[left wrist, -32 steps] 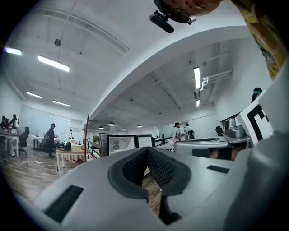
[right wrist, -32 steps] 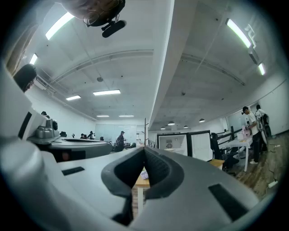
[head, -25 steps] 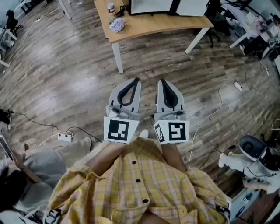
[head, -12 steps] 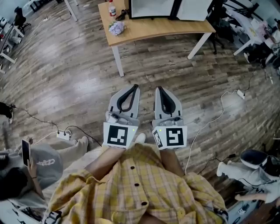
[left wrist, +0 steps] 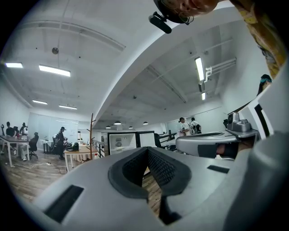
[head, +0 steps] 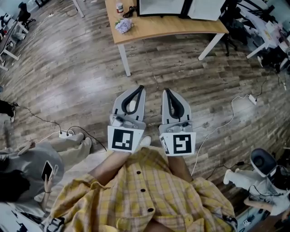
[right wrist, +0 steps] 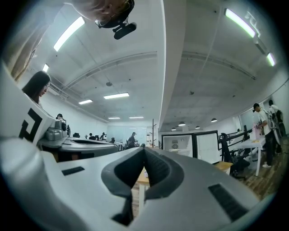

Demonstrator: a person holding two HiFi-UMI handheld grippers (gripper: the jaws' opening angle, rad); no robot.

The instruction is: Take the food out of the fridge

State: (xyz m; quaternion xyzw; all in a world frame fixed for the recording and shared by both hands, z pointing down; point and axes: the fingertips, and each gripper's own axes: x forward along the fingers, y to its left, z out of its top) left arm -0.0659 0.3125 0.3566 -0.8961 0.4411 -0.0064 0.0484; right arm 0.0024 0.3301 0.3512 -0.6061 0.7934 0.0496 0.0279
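Note:
A fridge (left wrist: 122, 142) with two dark-framed glass doors stands on a wooden table (head: 167, 26) ahead; the doors look closed, and its white top (head: 161, 6) shows at the head view's upper edge. The fridge (right wrist: 180, 144) also shows in the right gripper view. No food can be made out. My left gripper (head: 140, 87) and right gripper (head: 166, 90) are held side by side, level, above the wooden floor and well short of the table. Both are shut with nothing between the pads, seen at the left gripper (left wrist: 146, 149) and the right gripper (right wrist: 144, 148).
A small bottle (head: 119, 7) and a pale purple bundle (head: 123, 25) lie on the table's left end. A seated person with a phone (head: 27, 167) is at my lower left, near a power strip (head: 66, 134). Cables and a white machine (head: 265, 165) are at the right.
Both grippers have shifted a little together, still side by side and shut. The seated person at the left has lowered the phone hand.

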